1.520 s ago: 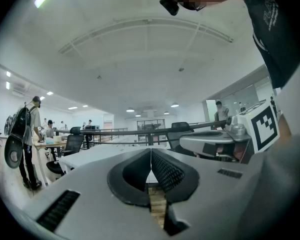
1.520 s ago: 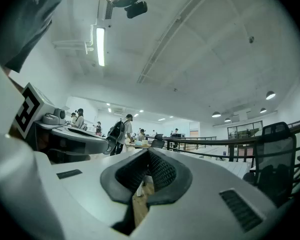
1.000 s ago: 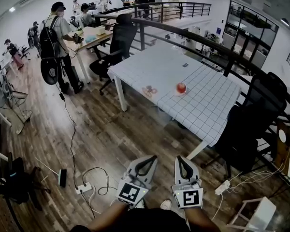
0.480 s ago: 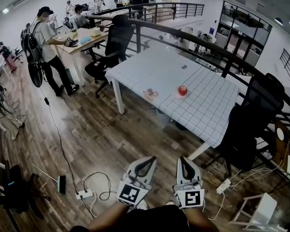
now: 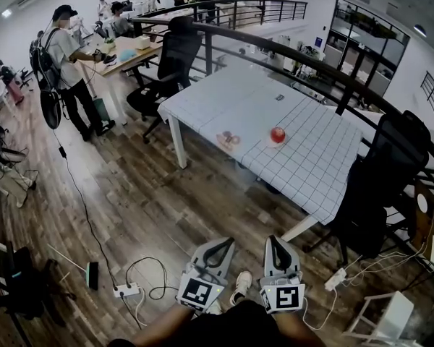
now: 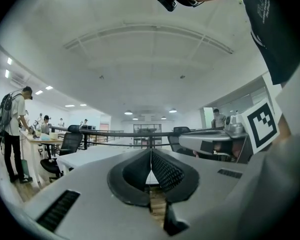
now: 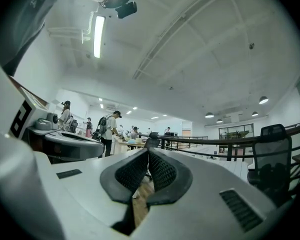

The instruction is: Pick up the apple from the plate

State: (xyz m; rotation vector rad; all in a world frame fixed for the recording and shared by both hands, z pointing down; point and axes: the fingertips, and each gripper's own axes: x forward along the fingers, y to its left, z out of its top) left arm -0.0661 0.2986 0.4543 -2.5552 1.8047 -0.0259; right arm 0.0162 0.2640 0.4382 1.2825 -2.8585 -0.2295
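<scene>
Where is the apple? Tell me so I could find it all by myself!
Find the big white table with the grid pattern in the middle of the room. Near its middle sits the apple. It is the only round, bright red thing there; the small thing beside it is paler and flatter.

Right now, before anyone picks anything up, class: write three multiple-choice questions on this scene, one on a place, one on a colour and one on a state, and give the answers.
1. Where is the apple?
A. in a basket
B. on the white gridded table
C. in a drawer

2. What colour is the apple?
A. red
B. green
C. yellow

3. How does the left gripper hold its fingers?
A. wide apart
B. shut on the apple
C. shut, with nothing held

Answers:
1 B: the head view shows it up on the tabletop.
2 A: it shows red against the white top.
3 C: the left gripper view shows the fingers meeting with nothing between them.
</scene>
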